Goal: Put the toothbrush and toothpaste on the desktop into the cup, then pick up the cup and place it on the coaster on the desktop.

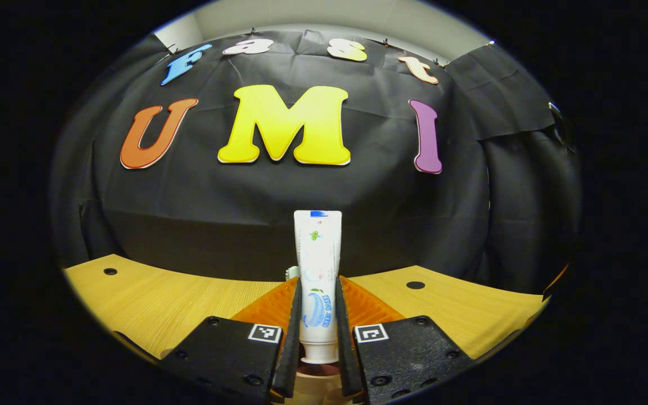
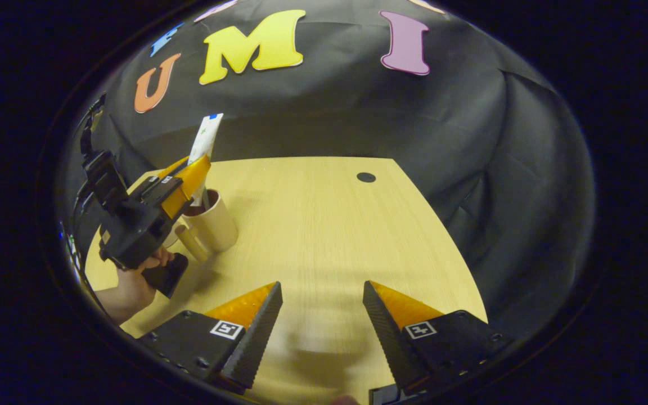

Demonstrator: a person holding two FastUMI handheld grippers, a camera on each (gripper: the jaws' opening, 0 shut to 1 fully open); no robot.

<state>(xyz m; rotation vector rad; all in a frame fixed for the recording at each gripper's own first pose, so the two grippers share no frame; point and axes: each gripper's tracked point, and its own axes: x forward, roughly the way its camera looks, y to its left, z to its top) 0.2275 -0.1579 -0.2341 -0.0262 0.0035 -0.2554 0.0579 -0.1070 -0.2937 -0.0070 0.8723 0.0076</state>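
Observation:
A white toothpaste tube (image 1: 318, 253) stands upright, cap down, with my left gripper (image 1: 318, 280) shut on its lower half. Its cap hangs just above the rim of the beige cup (image 1: 315, 385), whose inside is brown. Behind the tube a pale bit of what looks like the toothbrush (image 1: 292, 273) peeks out. In the right gripper view the left gripper (image 2: 189, 174), held by a hand (image 2: 133, 287), keeps the tube (image 2: 205, 138) tilted over the handled cup (image 2: 217, 225) at the table's left. My right gripper (image 2: 322, 284) is open above bare wood, holding nothing.
The wooden table (image 2: 313, 225) has a round dark hole (image 2: 365, 177) near its far edge, and two such holes (image 1: 415, 284) show in the left gripper view. Black cloth walls close the booth behind and to the right.

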